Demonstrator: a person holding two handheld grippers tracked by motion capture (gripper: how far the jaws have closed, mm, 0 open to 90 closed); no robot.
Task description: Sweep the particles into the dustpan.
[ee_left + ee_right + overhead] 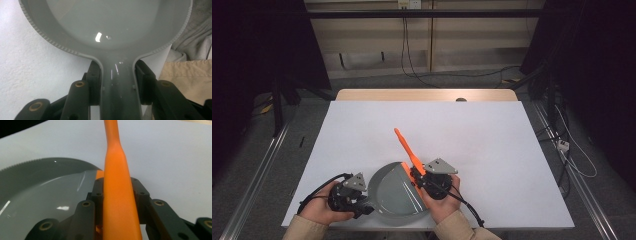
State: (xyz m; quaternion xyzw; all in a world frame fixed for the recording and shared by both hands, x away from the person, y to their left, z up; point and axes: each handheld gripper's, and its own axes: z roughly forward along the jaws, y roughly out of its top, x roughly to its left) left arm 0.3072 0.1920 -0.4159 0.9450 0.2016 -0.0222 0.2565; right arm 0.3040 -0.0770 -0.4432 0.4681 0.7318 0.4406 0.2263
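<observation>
Two grips held near the bench's (492,150) near edge: my left gripper (117,82) clamped the grey pan's (394,192) handle, my right gripper (117,202) the orange spatula (408,150); I feared the spatula twisting in the fingers.

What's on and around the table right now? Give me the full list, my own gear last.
dustpan: one, grey, near edge of the table, its handle clamped between the left gripper's jaws.
brush: one, orange, handle rising up and away from the dustpan's right rim, held between the right gripper's jaws.
table cover: one, white, spread over the table.
table: one, light wood, bare strip at the far edge.
cables: several, black, on the floor beyond the table.
left gripper: one, black, shut on the dustpan's handle.
right gripper: one, black, shut on the brush.
hands: two, beige sleeves, at the near edge.
</observation>
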